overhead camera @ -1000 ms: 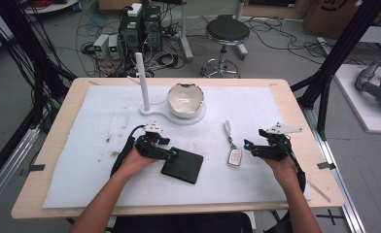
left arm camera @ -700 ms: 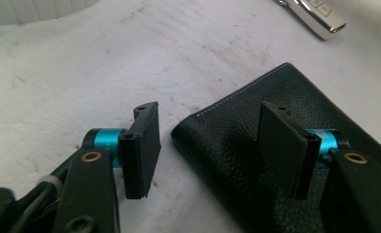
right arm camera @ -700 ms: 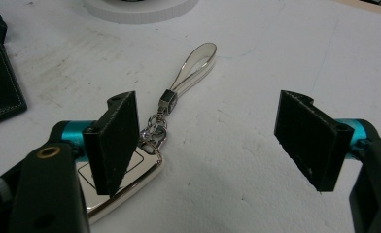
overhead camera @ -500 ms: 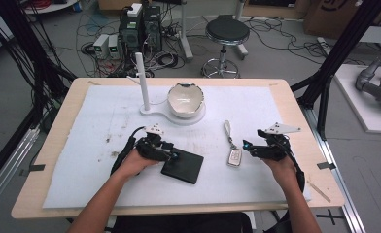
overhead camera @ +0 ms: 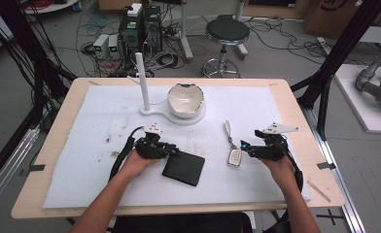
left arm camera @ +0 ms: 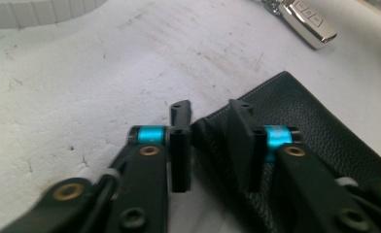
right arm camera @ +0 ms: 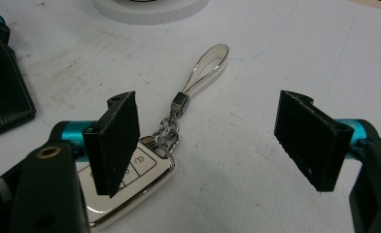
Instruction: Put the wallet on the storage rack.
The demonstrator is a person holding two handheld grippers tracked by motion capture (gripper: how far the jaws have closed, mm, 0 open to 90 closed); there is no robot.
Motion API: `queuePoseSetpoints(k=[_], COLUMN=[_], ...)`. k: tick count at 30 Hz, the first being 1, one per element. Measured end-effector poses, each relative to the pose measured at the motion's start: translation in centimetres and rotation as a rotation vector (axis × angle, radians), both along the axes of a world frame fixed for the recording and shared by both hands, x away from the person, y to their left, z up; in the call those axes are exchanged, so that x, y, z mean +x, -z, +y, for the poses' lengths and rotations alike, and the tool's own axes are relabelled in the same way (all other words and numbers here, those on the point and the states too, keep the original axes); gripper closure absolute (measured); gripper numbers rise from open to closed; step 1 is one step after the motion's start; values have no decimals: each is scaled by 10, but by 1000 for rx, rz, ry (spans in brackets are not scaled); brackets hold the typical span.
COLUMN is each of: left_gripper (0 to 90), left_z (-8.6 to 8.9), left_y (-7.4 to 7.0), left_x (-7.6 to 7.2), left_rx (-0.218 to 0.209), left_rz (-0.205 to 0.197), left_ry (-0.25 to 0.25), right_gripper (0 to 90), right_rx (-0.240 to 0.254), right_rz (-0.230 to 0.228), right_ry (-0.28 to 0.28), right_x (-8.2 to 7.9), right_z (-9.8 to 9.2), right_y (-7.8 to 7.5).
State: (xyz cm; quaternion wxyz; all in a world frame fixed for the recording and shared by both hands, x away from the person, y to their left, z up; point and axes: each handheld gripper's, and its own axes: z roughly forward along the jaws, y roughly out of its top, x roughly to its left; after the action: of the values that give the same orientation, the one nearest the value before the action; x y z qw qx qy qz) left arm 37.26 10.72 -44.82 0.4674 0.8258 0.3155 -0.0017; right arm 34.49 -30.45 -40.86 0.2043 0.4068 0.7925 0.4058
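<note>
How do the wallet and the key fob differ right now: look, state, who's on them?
The wallet is black, stitched leather, flat and square; the key fob is small, shiny silver with buttons, chain and loop strap. The left gripper has just been closing and pinches the wallet's corner; the right gripper stands open over the key fob, not pressing it. Both lie on the white mat.

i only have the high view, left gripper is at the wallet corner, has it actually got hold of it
Observer: Yes. In the left gripper view, the left gripper has just closed its jaws on the black wallet, pinching its stitched corner.
Operator: and the right one, open or shut
Observer: The right gripper is wide open; nothing is between its pads.
Operator: where's the key fob relative to it
Observer: The key fob lies partly behind one of its pads, with its strap loop stretching away.
</note>
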Motion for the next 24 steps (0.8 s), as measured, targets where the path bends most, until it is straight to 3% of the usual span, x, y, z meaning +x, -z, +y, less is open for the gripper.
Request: queuePoseSetpoints(k=[2, 5, 6, 7, 8, 14, 20, 21, 24], left_gripper=[761, 777, 781, 785, 787, 794, 794, 794, 794], left_z=[1, 5, 5, 6, 6, 6, 2, 1, -3], left_y=[-1, -7, -7, -9, -14, -24, -34, -36, -41], left_x=[0, -1, -1, -2, -5, -10, -13, -14, -14], left_rx=[-16, -94, -94, -122, -171, -241, -266, -262, -255], left_rz=[0, -9, -9, -15, -45, -129, -192, -199, -213], left_ry=[-3, -5, -5, -7, -10, -13, 20, 31, 51], right_gripper=[249, 249, 249, 249, 248, 221, 222, 222, 248], right_rx=[5, 12, 10, 12, 20, 62, 135, 135, 167], right_rz=[1, 1, -3, -3, -1, 5, 31, 31, 92], right_ry=[-12, -23, -25, -30, -37, -109, -261, -261, -370], right_x=[0, -1, -1, -1, -1, -2, 1, 1, 5], right_z=[1, 3, 4, 4, 5, 17, 40, 40, 58], right_y=[0, -2, -2, -2, -2, -4, -3, -3, 1])
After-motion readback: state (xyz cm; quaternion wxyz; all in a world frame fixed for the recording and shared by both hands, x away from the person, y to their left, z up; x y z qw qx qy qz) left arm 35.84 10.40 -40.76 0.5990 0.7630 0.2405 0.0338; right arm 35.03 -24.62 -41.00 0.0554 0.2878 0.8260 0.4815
